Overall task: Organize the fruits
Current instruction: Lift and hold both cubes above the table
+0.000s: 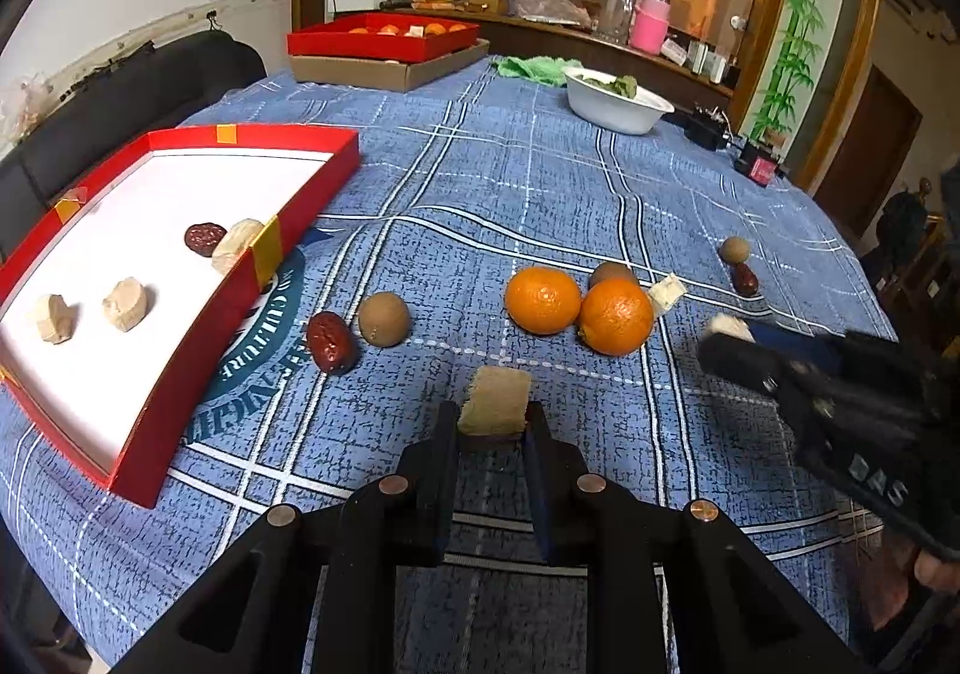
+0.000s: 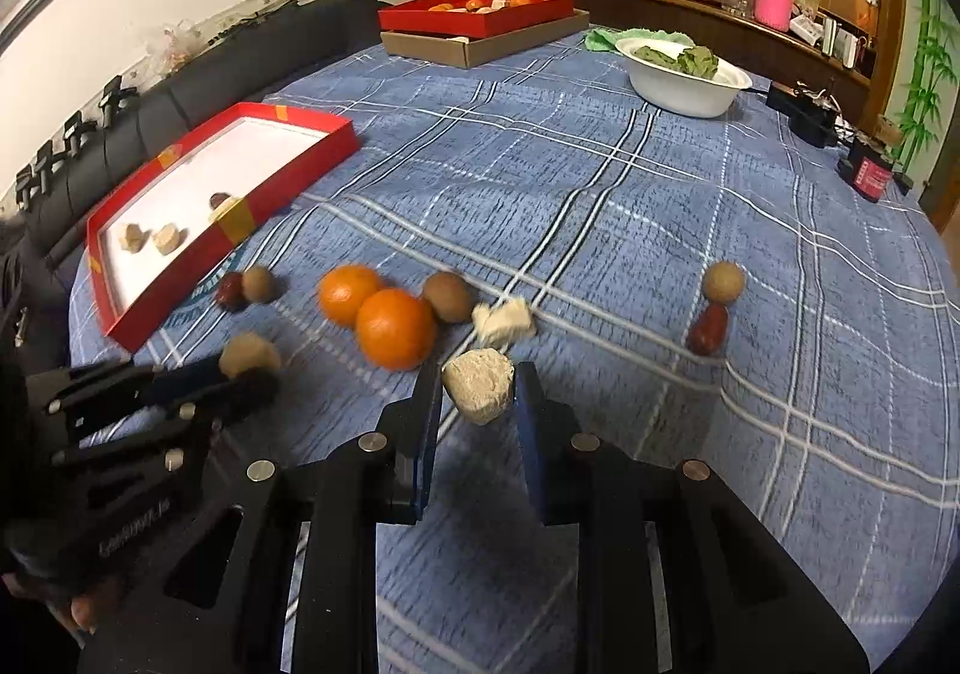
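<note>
The tablecloth point(image 1: 540, 182) emblem point(image 1: 264, 338) reads partly "CULTURE".

left gripper point(image 1: 493, 422) pitched steeply down over the table, jaws clamped on a tan chunk point(image 1: 495, 400); right gripper point(image 2: 477, 395) same downward pitch, jaws clamped on a pale chunk point(image 2: 479, 383); the two sit side by side, apart
</note>
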Motion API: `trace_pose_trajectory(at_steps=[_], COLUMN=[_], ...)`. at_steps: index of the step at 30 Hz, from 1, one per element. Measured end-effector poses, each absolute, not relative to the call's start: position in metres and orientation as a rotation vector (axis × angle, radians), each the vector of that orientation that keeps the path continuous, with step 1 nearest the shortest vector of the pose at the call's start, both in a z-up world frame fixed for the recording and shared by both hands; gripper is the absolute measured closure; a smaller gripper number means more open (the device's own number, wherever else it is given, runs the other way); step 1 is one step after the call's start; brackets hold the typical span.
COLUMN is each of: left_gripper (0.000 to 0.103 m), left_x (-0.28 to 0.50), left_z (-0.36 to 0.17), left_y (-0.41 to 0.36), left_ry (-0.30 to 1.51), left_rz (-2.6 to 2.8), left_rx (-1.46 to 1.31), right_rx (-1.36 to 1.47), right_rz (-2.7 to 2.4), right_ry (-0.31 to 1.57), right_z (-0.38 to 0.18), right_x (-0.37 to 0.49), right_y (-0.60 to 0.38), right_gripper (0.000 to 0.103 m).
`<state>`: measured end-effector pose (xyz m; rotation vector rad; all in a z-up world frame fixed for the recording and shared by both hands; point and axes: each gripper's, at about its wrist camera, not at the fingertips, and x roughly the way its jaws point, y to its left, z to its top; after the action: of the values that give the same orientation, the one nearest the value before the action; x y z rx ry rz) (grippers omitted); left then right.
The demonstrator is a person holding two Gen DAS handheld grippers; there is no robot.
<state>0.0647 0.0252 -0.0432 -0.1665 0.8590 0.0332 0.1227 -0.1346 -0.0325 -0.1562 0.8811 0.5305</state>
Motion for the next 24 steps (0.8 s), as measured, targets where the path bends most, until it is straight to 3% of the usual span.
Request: trace_pose_trajectory(at_steps=[24], left_gripper=[0.083], left_x=[0.055], left_z=[-0.048], left_y=[0.029], left_ry=[0.798], left_rz=[0.086], left_rx=[-0.172], right_rx=[0.006], right_rz=[0.513], right_ry=[0.800], right_z=[-0.027], right_x=[0.080], right_y=[-0.153], right_gripper=[0.080])
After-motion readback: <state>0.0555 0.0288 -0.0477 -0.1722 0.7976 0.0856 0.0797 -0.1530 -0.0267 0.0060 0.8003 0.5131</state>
